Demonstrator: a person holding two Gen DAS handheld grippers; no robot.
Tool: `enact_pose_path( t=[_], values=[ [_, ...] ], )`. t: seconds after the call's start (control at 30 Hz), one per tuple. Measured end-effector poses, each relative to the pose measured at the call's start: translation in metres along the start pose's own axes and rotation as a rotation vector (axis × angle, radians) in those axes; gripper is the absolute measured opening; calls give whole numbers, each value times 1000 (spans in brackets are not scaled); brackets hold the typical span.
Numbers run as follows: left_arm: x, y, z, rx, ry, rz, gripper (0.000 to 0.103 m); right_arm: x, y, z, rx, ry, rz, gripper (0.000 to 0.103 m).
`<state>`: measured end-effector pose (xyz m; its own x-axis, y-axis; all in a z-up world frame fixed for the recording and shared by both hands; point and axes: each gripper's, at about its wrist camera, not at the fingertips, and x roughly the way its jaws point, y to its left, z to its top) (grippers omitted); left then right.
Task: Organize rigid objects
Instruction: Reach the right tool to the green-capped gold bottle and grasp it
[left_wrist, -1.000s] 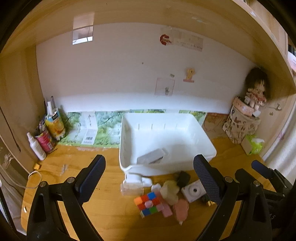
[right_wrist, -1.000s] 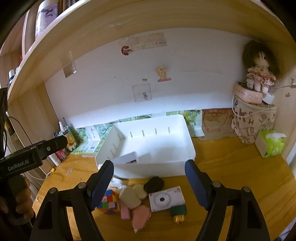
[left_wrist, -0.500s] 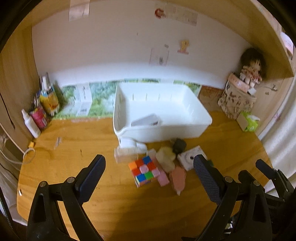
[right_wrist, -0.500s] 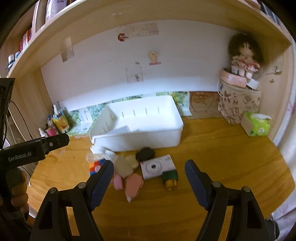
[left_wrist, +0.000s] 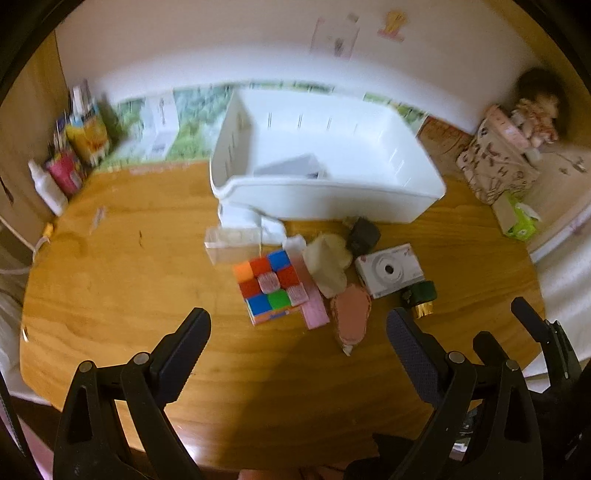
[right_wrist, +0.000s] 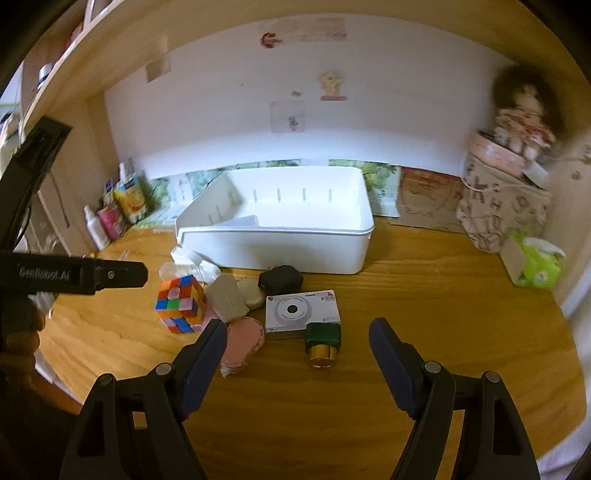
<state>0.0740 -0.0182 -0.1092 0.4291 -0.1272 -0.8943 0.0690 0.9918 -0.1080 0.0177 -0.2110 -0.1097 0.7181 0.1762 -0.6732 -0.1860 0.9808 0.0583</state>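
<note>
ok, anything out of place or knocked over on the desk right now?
Nothing spilled or visibly damaged. The loose items, cube, camera and green bottle lying on its side, sit jumbled in front of the white bin, which holds only one pale item. Both grippers open, empty.

I see a white bin (right_wrist: 280, 236) upright on the counter (right_wrist: 406, 332), holding one white box (right_wrist: 242, 222). Clustered just before it: multicolored cube (right_wrist: 181, 303), white camera (right_wrist: 302, 311), black case (right_wrist: 280, 279), green-gold bottle (right_wrist: 322, 343), pink piece (right_wrist: 242, 341).
</note>
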Motion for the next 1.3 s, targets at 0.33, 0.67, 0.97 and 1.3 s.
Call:
enact_pose_path(
  t=[0.33, 0.67, 0.97, 1.3],
  values=[
    [63, -23, -4, -105, 233, 11, 97, 51, -27, -1, -100, 151, 113, 80],
    [111, -41, -7, -167, 356, 65, 96, 99, -43, -7, -180, 293, 241, 80],
    [134, -49, -4, -199, 410, 102, 96, 126, -49, -6, -214, 373, 334, 74],
    [150, -57, 3, -208, 444, 117, 93, 145, -48, -8, -215, 435, 399, 65]
  ],
)
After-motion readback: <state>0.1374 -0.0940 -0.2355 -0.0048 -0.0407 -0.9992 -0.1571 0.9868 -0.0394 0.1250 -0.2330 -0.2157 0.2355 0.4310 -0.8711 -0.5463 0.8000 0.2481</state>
